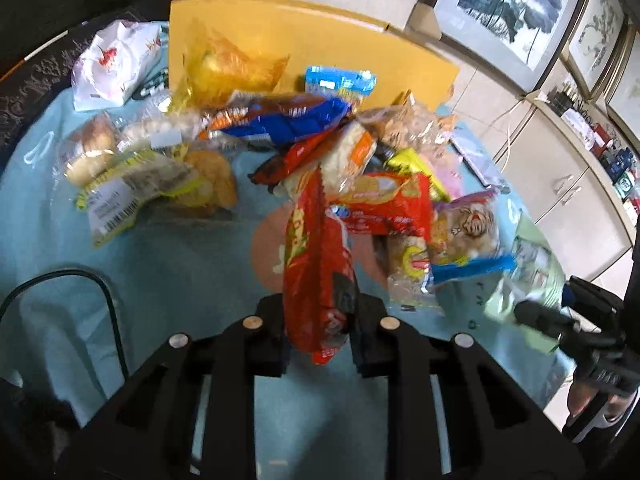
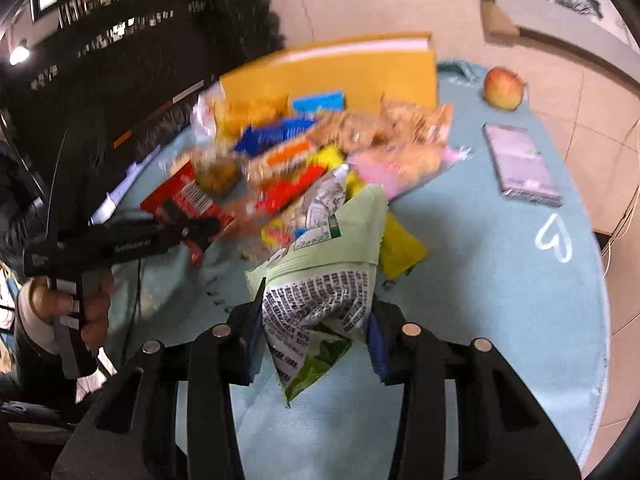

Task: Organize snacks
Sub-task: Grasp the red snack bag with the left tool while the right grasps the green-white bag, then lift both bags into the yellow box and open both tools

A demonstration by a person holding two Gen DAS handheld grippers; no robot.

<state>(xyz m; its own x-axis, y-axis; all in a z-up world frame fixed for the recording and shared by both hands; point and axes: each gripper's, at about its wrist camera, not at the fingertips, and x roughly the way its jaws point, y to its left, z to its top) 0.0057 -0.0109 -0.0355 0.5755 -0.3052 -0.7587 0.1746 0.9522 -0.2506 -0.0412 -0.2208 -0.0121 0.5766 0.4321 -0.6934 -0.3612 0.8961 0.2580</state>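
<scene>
Snack pile (image 2: 312,152) blurred at upper centre, labels unreadable; left gripper (image 1: 320,332) pinching red packet (image 1: 320,264), long axis upright at lower centre; right gripper (image 2: 316,332) squeezing pale green bag (image 2: 332,264), pointing up, bottom corner hanging below.

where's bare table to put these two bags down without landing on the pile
Bare cloth lies near the left gripper, between the black cable and the red bag it holds. More lies right of the green bag in the right gripper, below the phone and around the drawn heart. The middle, up to the yellow box, is piled with snacks.
</scene>
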